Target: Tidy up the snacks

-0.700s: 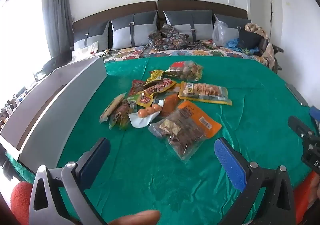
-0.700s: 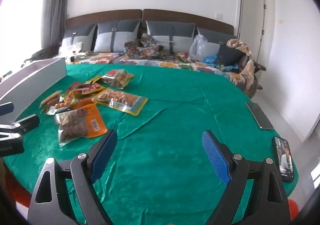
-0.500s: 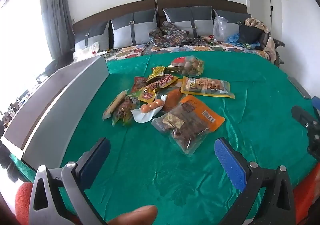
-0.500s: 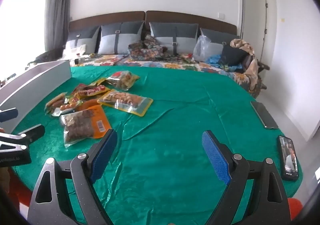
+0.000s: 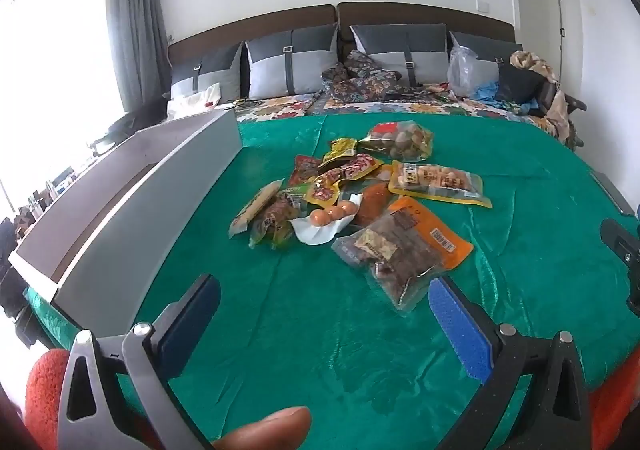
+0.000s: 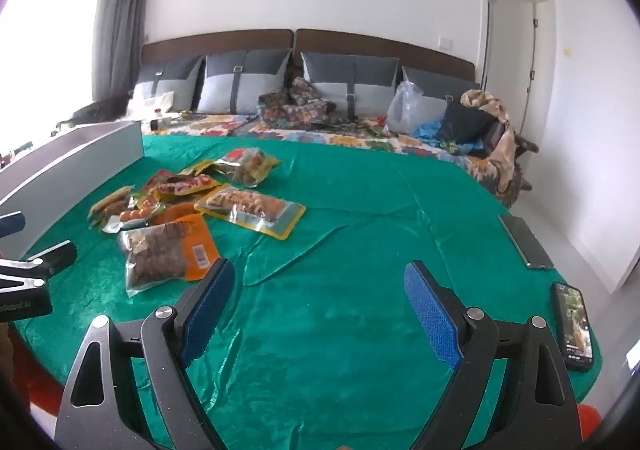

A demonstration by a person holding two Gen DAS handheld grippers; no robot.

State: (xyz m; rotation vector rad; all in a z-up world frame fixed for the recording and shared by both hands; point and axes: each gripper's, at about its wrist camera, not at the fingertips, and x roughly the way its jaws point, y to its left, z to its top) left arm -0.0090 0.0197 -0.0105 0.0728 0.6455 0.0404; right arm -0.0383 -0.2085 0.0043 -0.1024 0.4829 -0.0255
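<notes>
Your left tool (image 5: 324, 324) spread wide, empty, your right tool (image 6: 318, 304) likewise apart, snack packets (image 5: 360, 206) heaped mid-bench on green cloth (image 5: 320, 330) (beside a grey box (image 5: 132, 210)), two phones (image 6: 576, 326) at right edge.

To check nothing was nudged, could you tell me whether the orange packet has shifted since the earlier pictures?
No. The orange packet still lies beside the egg pack at the pile's near edge; only the view has shifted.

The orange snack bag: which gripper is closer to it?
Left. The orange snack bag lies just ahead of the open left gripper; the open right gripper sits off to its right, further away.
</notes>
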